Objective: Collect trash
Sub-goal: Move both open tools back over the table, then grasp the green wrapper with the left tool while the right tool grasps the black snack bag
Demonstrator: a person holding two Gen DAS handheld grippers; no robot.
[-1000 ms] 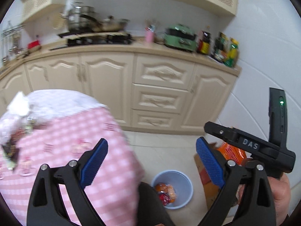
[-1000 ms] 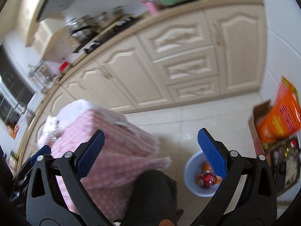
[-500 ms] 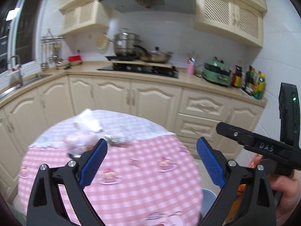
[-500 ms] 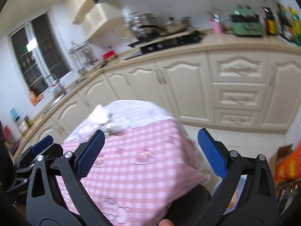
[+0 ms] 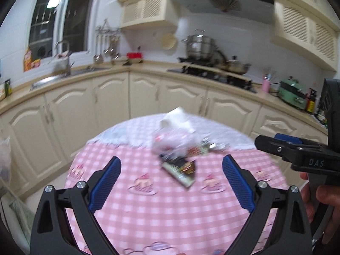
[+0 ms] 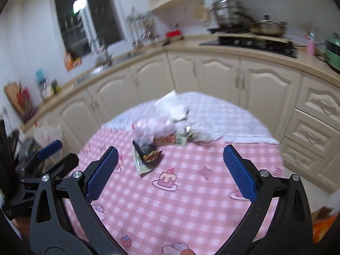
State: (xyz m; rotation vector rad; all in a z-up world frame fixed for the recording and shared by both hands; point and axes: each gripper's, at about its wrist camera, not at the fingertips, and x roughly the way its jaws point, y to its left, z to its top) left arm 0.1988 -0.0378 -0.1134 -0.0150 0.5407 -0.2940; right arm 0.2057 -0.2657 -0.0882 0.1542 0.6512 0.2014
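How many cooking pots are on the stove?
2: a tall steel stockpot at the stove's back left, and a low lidded steel pan to its right. Others may be hidden.

glossy wrapper (image 5: 179, 167), checked cloth tablecloth (image 5: 170, 212)

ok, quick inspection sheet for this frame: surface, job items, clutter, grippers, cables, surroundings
Surface: round table under a pink checked cloth, a white cloth over its far part.
Job's things: dark snack wrapper lying flat near the centre; white crumpled paper, clear plastic bag and small foil wrappers heaped behind it, blurred.
Clutter: nothing seen besides the trash.
Grippers: left gripper open, empty, above the near cloth; right gripper open, empty.
Cables: nothing seen on the table.
Surroundings: cream cabinets, sink, stove with pots, green appliance.
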